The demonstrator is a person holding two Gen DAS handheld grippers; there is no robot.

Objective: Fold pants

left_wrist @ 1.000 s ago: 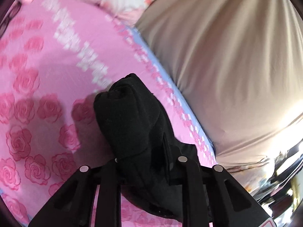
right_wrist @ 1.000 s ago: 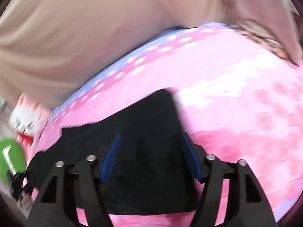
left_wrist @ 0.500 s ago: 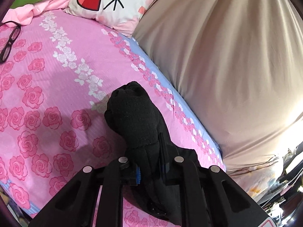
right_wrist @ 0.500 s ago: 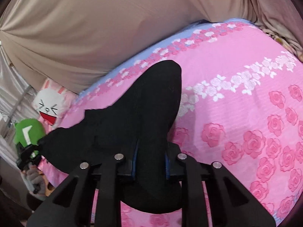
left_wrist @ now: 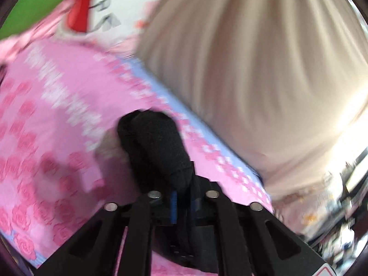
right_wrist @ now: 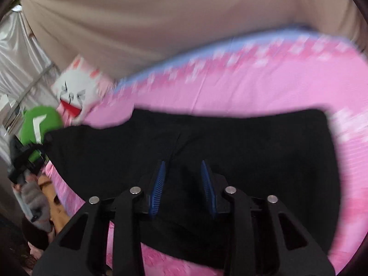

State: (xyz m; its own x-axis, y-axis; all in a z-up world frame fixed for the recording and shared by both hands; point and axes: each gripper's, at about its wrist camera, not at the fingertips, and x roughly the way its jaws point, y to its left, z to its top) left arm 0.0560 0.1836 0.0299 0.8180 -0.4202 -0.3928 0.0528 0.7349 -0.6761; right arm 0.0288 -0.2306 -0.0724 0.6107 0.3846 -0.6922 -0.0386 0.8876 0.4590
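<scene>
Black pants hang stretched wide above the pink rose bedsheet. My right gripper grips a thick fold of them near the middle, its blue pads held apart by the cloth. At the far left of the right wrist view, the other gripper holds the pants' end, with a gloved hand behind it. In the left wrist view, my left gripper is shut on a narrow black bunch of the pants, raised off the sheet. Both views are blurred.
A beige curtain hangs along the bed's far side. A white cartoon-face cushion and a green plush lie at the head of the bed. Clutter shows beyond the bed's corner.
The left gripper closed tighter on the bunch and rose. The right gripper closed on the pants a second ago, then swung sideways, pulling them out wide.
</scene>
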